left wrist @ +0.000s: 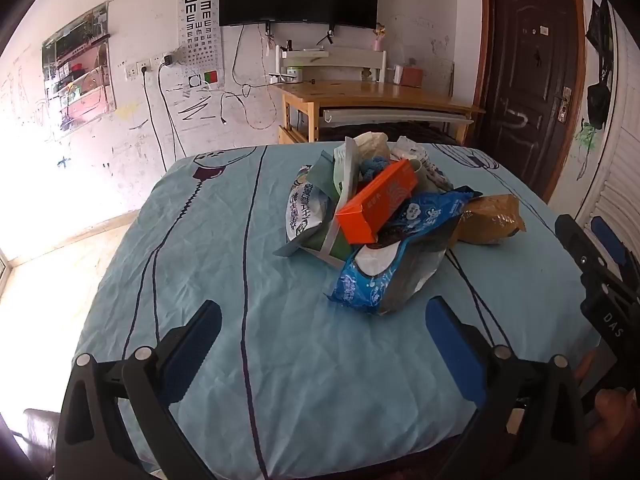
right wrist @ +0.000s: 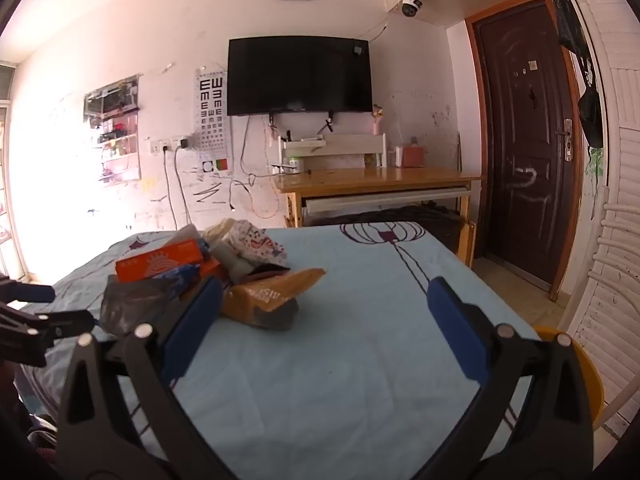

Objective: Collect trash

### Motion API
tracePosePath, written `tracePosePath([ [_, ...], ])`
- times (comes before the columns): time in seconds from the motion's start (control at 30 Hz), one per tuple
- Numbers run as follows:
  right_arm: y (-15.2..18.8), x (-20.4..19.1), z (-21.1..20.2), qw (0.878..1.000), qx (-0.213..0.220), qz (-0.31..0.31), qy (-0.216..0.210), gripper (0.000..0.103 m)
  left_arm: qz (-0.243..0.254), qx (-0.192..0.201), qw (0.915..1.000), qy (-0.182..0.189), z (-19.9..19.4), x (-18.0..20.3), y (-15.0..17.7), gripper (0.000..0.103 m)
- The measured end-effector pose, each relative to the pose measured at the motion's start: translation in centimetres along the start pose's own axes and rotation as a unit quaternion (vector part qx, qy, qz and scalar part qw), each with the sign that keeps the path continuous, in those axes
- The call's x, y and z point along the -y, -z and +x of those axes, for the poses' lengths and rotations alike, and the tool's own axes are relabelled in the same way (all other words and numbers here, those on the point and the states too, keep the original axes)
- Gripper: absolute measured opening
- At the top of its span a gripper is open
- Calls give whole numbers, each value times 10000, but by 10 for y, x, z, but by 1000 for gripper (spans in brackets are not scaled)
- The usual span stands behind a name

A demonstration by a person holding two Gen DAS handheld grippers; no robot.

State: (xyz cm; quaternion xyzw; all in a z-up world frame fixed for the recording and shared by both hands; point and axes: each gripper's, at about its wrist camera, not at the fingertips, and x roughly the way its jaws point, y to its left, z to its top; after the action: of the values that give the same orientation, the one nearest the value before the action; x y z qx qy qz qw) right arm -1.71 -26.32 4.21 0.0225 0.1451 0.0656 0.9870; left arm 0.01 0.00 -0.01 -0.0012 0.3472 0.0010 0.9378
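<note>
Glossy plastic wrappers (left wrist: 372,276) lie on creased matt cloth sheet (left wrist: 240,260).

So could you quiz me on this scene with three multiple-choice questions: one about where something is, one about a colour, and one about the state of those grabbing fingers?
1. Where does the trash pile lie?
A. On the wooden desk
B. On the light blue bed sheet
C. On the floor by the door

2. What colour is the long box on top of the pile?
A. Orange
B. Green
C. White

3. How do the left gripper and the right gripper stand?
A. Both wide open, holding nothing
B. Both shut on a wrapper
C. Left one shut on the box

Answers:
1 B, the wrappers sit on the bed sheet, in front of the desk.
2 A, its sides are bright orange.
3 A, in each view the blue fingers stand far apart with only sheet between them.
</note>
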Motion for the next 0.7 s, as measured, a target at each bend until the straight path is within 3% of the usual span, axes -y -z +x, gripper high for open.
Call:
tracePosePath([
  [0.7,-3,-4,0,10000,1,8,-23,99,0,-7,10000,1,-2,2,0,97],
])
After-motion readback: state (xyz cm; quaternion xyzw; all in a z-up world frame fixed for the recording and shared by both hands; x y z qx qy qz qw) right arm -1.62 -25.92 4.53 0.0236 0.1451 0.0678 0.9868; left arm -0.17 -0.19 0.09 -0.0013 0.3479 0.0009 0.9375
